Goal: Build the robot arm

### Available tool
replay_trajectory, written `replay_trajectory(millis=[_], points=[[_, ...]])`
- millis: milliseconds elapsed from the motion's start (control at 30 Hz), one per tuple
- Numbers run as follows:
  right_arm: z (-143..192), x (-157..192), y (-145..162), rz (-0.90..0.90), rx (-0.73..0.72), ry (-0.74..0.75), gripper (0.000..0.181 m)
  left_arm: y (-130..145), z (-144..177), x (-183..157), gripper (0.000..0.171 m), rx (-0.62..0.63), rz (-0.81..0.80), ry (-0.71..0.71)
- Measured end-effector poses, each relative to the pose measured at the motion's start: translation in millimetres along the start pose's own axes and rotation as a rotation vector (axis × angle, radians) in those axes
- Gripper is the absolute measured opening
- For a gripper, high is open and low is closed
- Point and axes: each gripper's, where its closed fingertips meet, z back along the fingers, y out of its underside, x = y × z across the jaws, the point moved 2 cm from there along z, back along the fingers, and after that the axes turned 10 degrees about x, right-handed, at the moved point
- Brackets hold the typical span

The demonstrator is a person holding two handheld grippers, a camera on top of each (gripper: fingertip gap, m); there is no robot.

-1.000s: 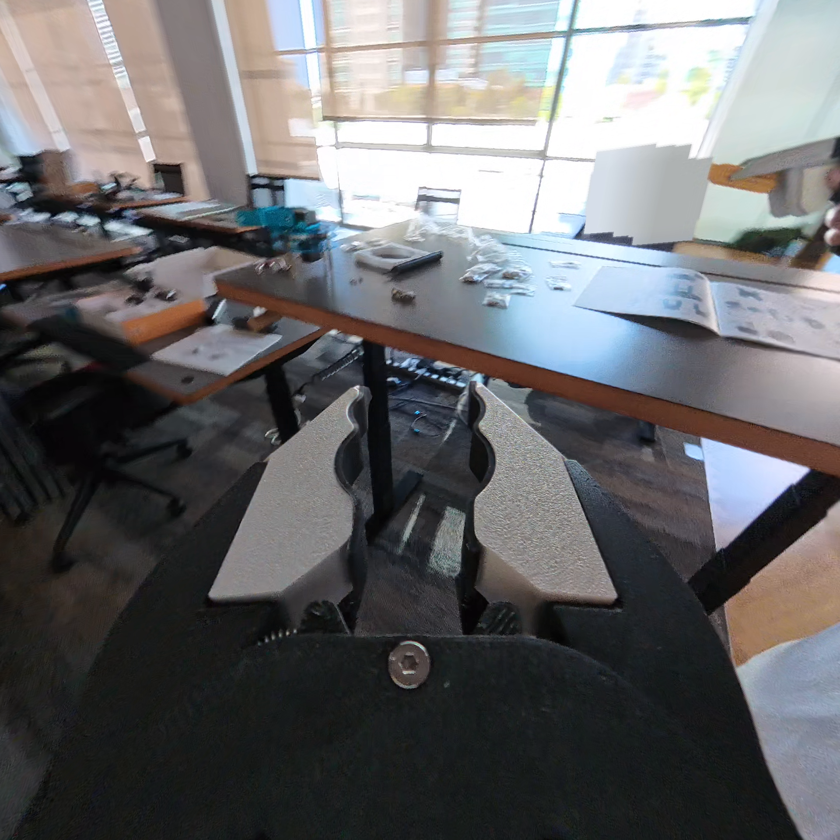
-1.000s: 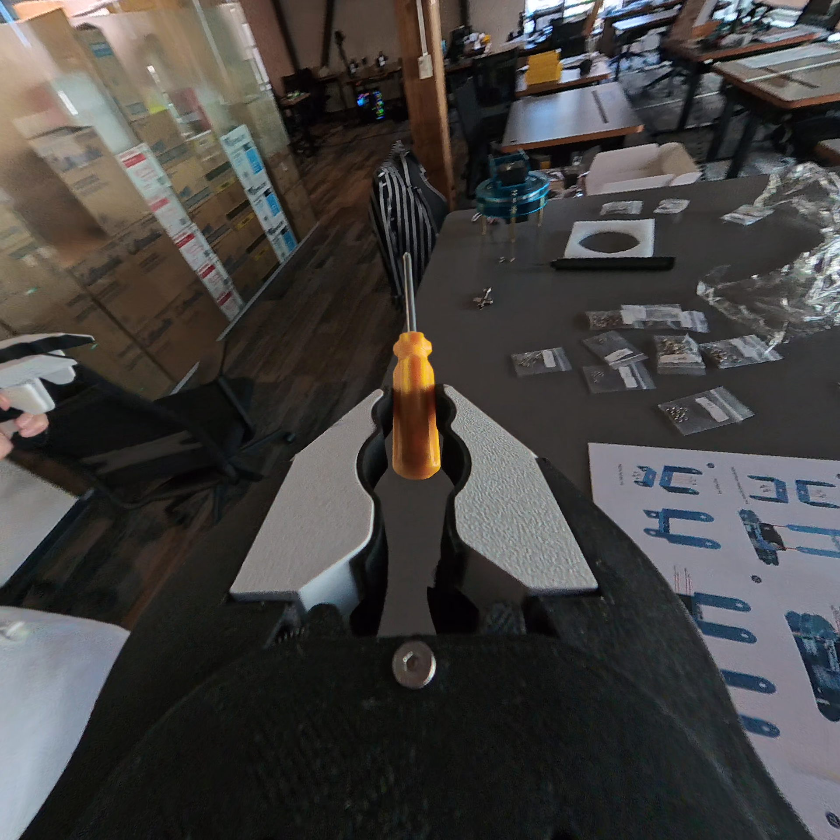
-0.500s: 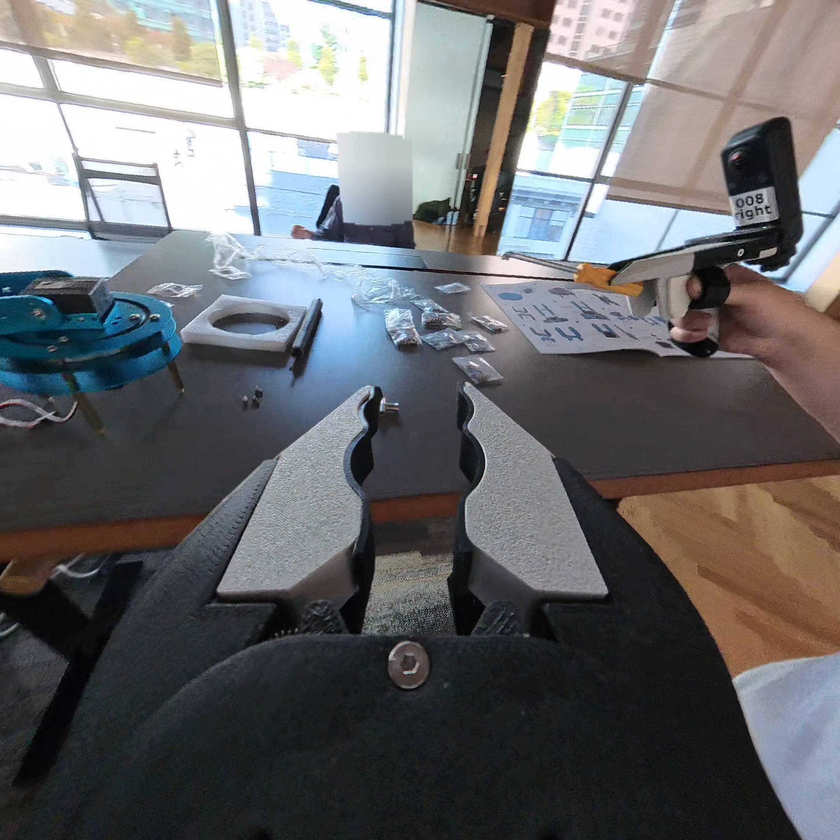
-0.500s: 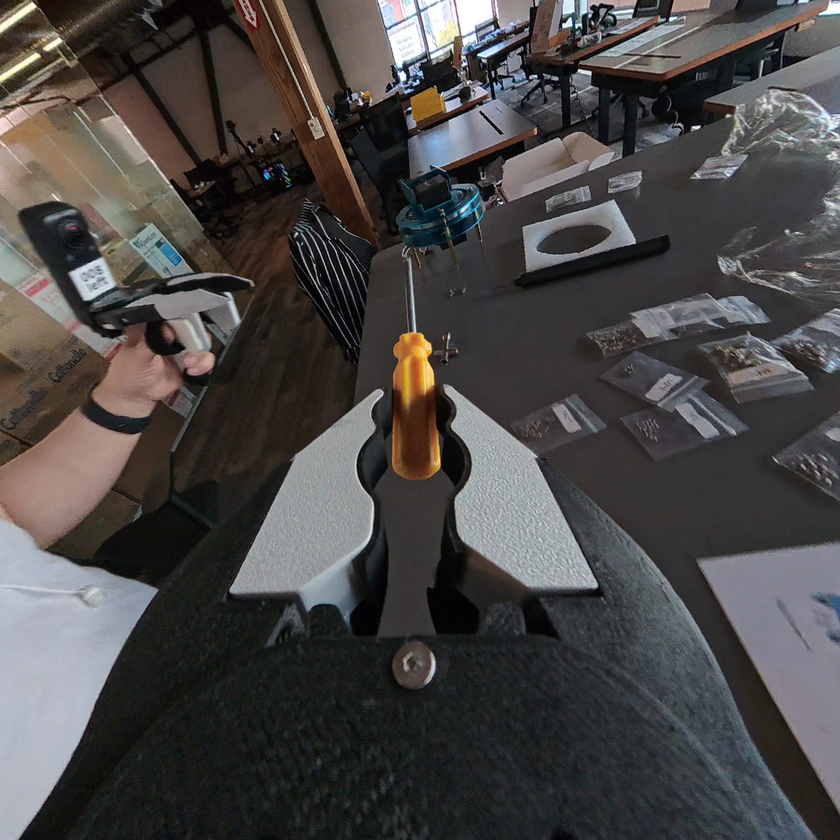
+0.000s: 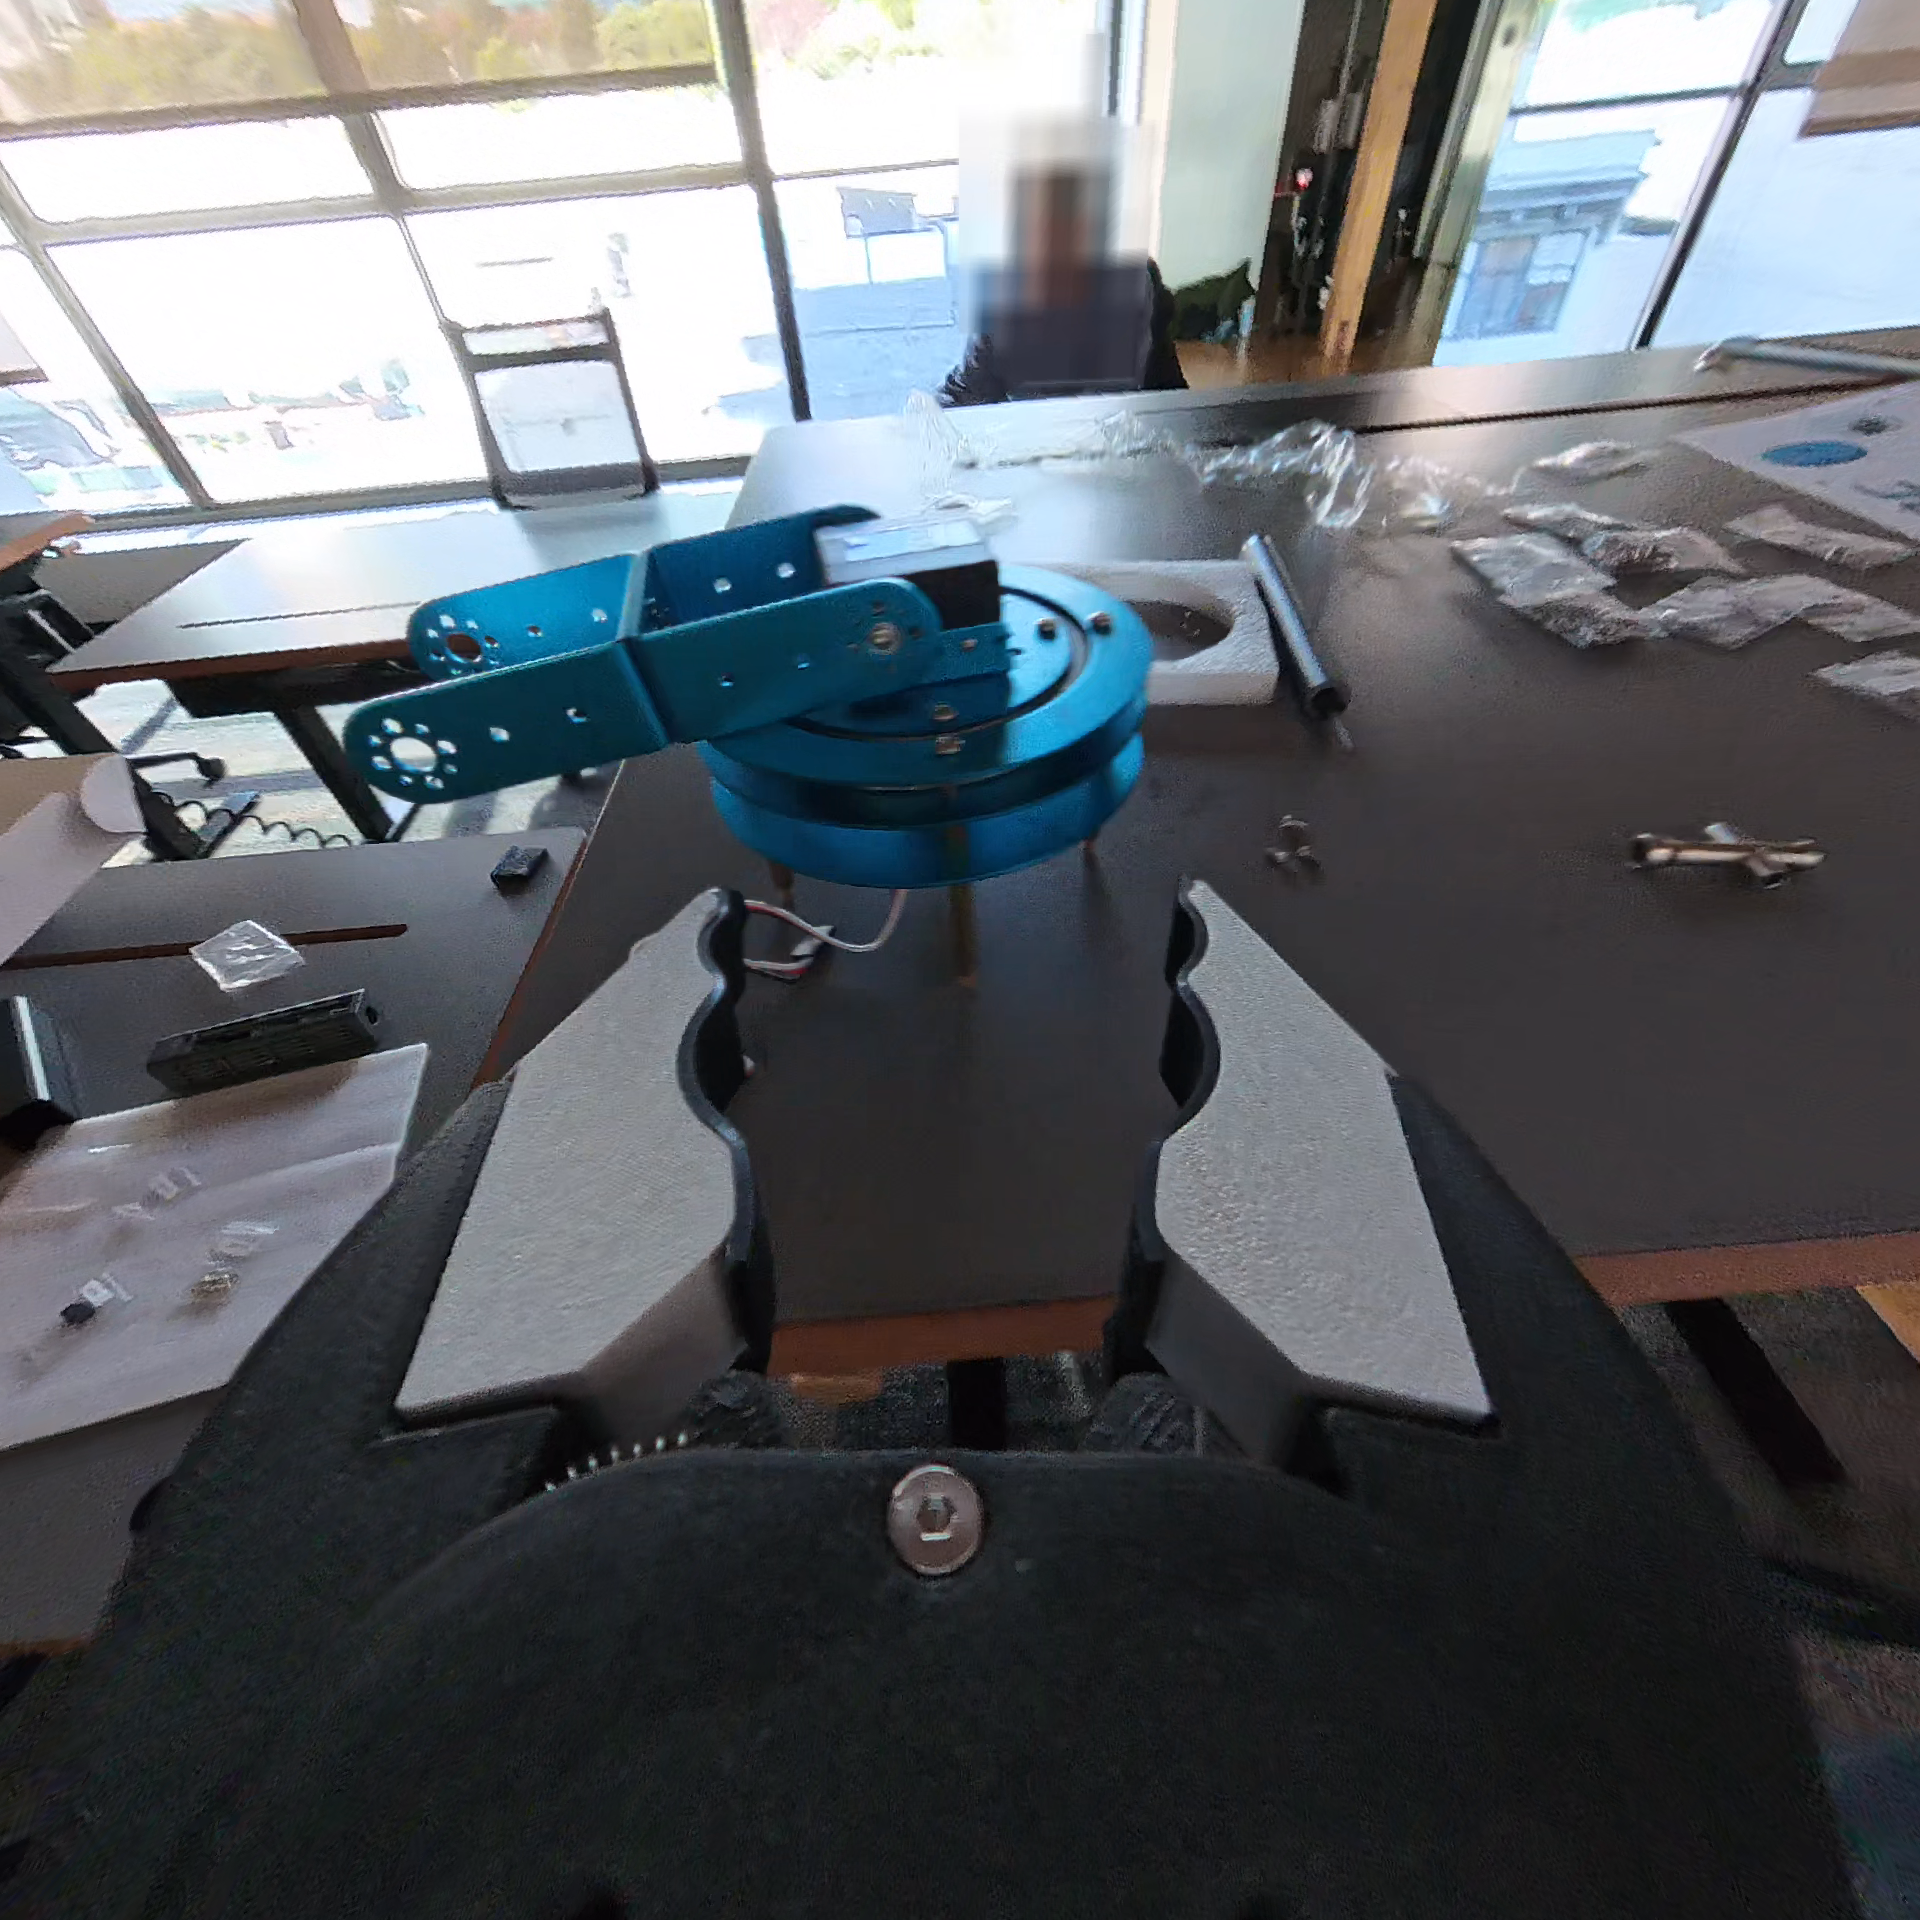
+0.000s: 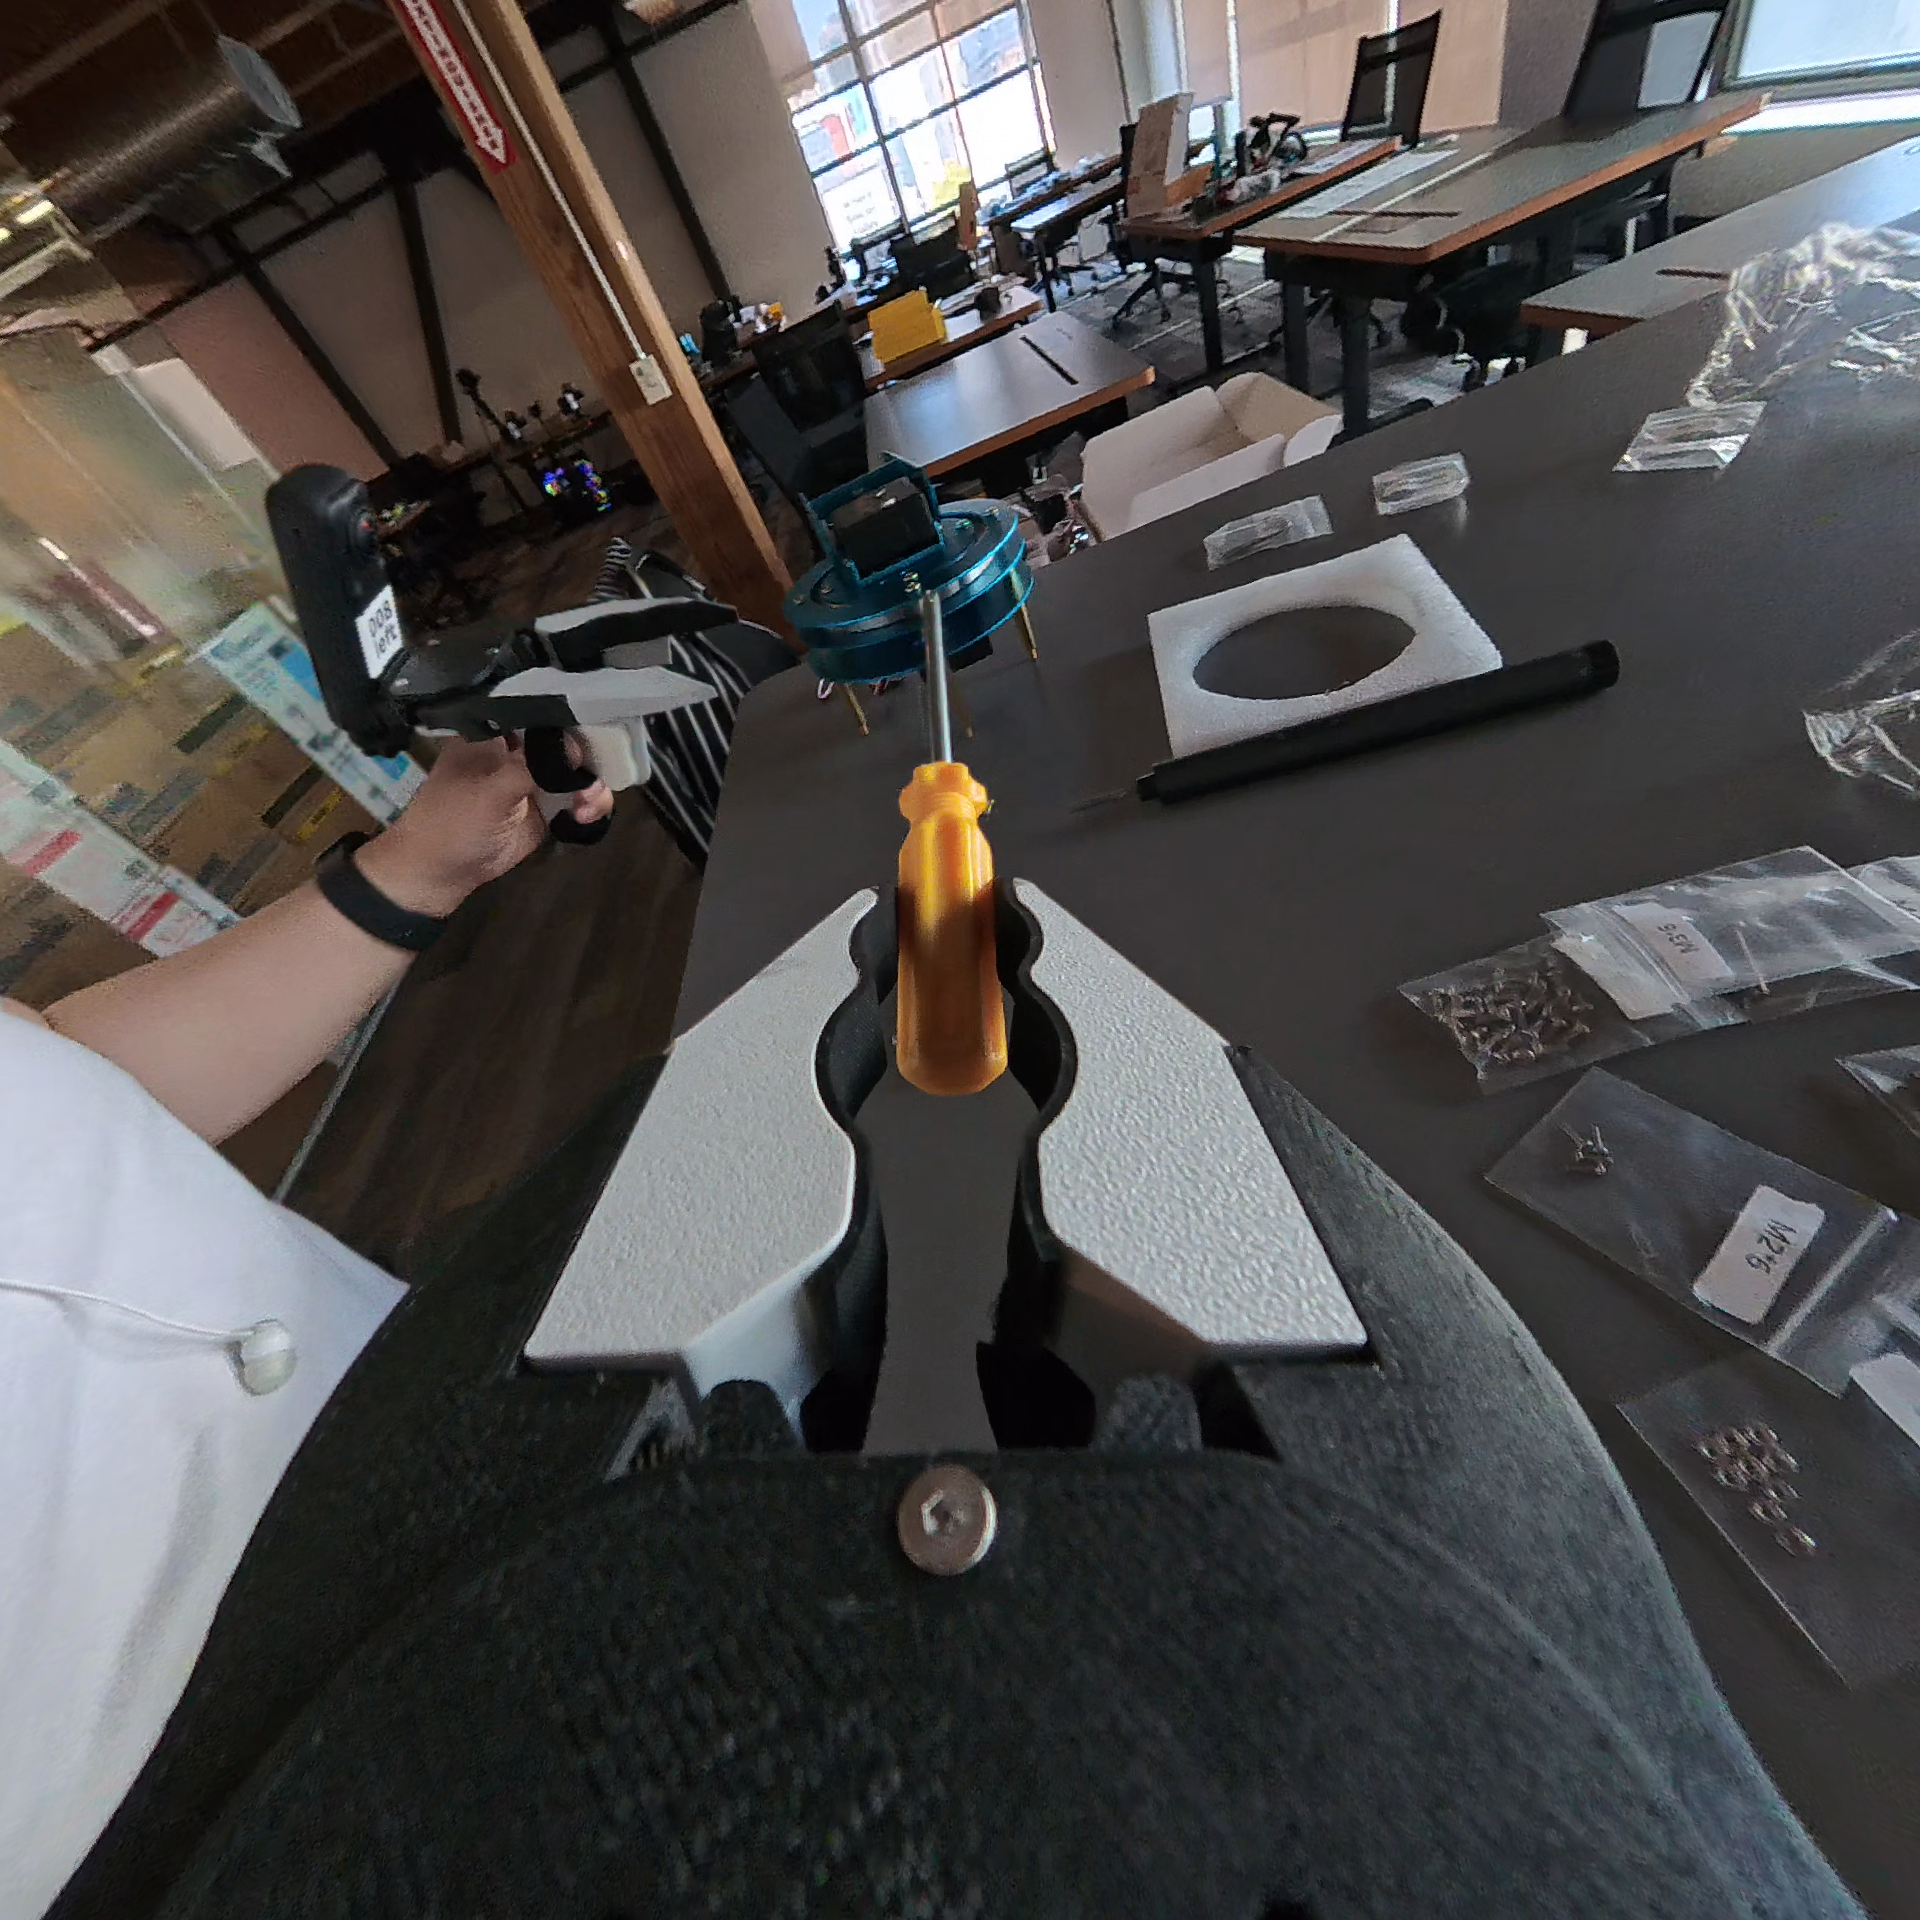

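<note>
The right gripper (image 6: 951,914) pinches the orange handle of a screwdriver (image 6: 949,966) between its two fingers, and the thin metal shaft points forward over the dark counter (image 6: 1299,883). The tip of the shaft lies in line with a blue round device (image 6: 906,613) that stands on thin legs near the far corner of the counter; I cannot tell if the tip touches it, because the view looks along the shaft.

To the right of the screwdriver, close to the gripper, several small clear bags with screws (image 6: 1501,1013) lie flat on the counter. Farther away there is a black rod (image 6: 1371,722), and just behind it a white foam square with a round hole (image 6: 1320,639). Crumpled clear plastic (image 6: 1829,322) lies at the far right.

The left gripper (image 5: 951,920) is spread wide and holds nothing. It hovers at the near edge of the counter (image 5: 1455,1091), and its fingers point at the blue round device (image 5: 925,769), which stands a little beyond the fingertips. A blue bracket with holes (image 5: 540,691) sticks out from the device to the left, and thin wires (image 5: 821,951) hang under it, near the left fingertip. To the right of the device, a small metal tool (image 5: 1720,854) lies on the counter.

In the right wrist view the left gripper (image 6: 707,649) shows at the left, off the corner of the counter, held by a hand (image 6: 483,821) with a black wristband.
</note>
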Motion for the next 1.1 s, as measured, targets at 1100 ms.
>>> replay_trajectory(millis=[1100], points=[[-80,-1,-23,-0.201,-0.108,0.094,0.017,-43,-74,16,0.086,0.061,-0.098,0.047]])
